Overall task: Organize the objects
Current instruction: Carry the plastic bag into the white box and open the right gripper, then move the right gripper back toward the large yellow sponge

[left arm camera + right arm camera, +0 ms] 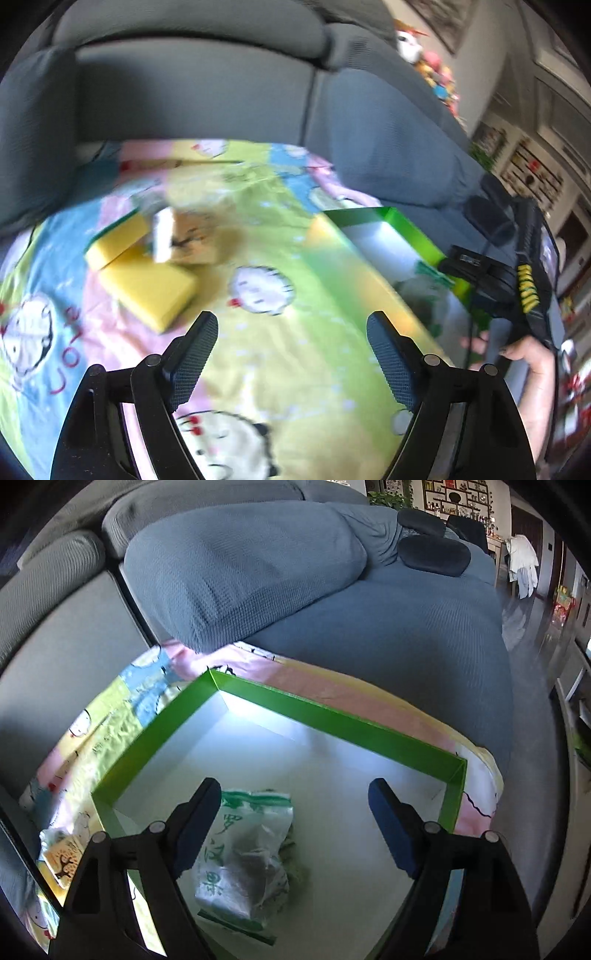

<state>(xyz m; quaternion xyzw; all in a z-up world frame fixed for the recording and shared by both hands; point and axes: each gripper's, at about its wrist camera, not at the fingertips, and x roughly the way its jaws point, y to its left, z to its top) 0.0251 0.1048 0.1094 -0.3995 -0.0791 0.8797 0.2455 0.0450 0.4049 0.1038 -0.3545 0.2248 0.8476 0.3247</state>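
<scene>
In the left wrist view my left gripper (291, 332) is open and empty above a cartoon-print cloth (295, 350). Ahead on the left lie two yellow sponges (147, 291) (116, 242) and a small brown packet (188, 236), blurred. A green-walled box (413, 229) stands at the right. In the right wrist view my right gripper (293, 805) is open and empty over that green box (332, 716). A clear plastic bag with green print (251, 853) lies on the box's white floor between and below the fingers.
A grey sofa (240, 572) backs the cloth, with a dark cushion (434, 555) at the far right. The right hand-held gripper and the person's hand (528, 354) show at the right of the left wrist view. A small printed packet (62, 860) lies left of the box.
</scene>
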